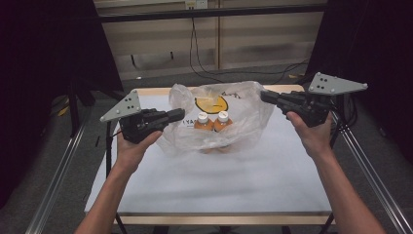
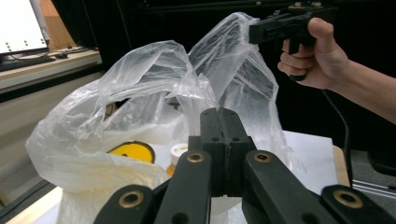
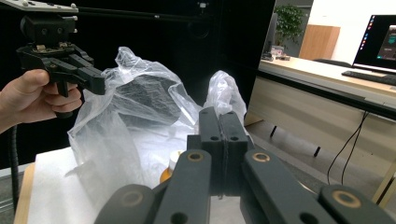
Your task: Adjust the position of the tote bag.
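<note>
Between the two grippers, at the far middle of the white table (image 1: 209,185), hangs the clear plastic bag (image 1: 243,124), stretched crosswise from one hand to the other; the left gripper (image 1: 179,115) has its jaws pressed together on the bag's left handle, the right gripper (image 1: 265,95) likewise pinched on the right handle. Two orange bottles (image 1: 213,122) with white caps stand side by side at the bag's bottom, midway, neither hand the nearer. The bag's mouth runs left to right, so the likely next move, lifting or spreading it, depends on both hands pulling evenly.
</note>
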A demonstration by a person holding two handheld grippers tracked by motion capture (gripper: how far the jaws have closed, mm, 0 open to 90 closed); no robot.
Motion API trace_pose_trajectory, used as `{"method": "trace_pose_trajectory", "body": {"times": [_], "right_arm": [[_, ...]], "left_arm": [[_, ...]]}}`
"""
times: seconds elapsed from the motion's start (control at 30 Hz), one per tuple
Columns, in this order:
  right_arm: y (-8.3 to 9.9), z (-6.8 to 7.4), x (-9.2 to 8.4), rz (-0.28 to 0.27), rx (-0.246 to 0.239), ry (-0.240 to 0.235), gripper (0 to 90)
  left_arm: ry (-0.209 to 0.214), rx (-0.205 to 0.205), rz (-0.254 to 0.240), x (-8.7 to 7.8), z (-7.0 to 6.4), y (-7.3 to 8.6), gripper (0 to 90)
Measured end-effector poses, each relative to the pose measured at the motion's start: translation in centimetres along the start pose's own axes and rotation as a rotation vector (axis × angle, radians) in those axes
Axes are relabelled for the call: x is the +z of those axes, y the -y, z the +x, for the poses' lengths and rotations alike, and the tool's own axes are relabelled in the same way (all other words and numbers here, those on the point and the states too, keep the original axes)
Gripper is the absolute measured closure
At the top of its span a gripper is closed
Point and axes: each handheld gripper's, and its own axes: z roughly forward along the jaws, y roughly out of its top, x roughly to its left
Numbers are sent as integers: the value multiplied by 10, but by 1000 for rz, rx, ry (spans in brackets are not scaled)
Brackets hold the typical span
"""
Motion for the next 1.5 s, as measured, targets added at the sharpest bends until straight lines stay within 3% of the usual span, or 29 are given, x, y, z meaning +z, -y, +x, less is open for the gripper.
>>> {"method": "trace_pose_trajectory", "body": {"times": [0.17, 0.37, 0.53, 0.77, 0.87, 1.0, 1.17, 1.3, 1.43, 1.5], "right_arm": [[-6, -2, 3, -12, 3, 2, 900], [-15, -6, 8, -18, 6, 13, 900], [-25, -11, 11, -35, 2, 34, 900], [-36, -18, 11, -52, 5, 69, 900], [-38, -21, 11, -62, 6, 91, 900], [-40, -25, 7, -77, 17, 111, 900], [-42, -28, 4, -81, 12, 135, 900], [-44, -34, 1, -78, 11, 184, 900], [-41, -43, -4, -81, 25, 229, 900], [-37, -46, -6, -82, 38, 227, 900]], "left_arm": [[-22, -16, -17, -5, 6, -5, 900], [-39, -8, -24, -9, 14, -11, 900], [-81, 8, -14, -15, 24, -22, 900], [-127, 5, -51, -32, 34, -35, 900], [-153, 0, -56, -38, 38, -35, 900], [-226, 1, -41, -46, 48, -35, 900], [-252, -10, -45, -55, 57, -35, 900], [-282, -24, -54, -60, 64, -34, 900], [-298, -51, -63, -66, 71, -27, 900], [-304, -74, -86, -68, 72, -22, 900]]}}
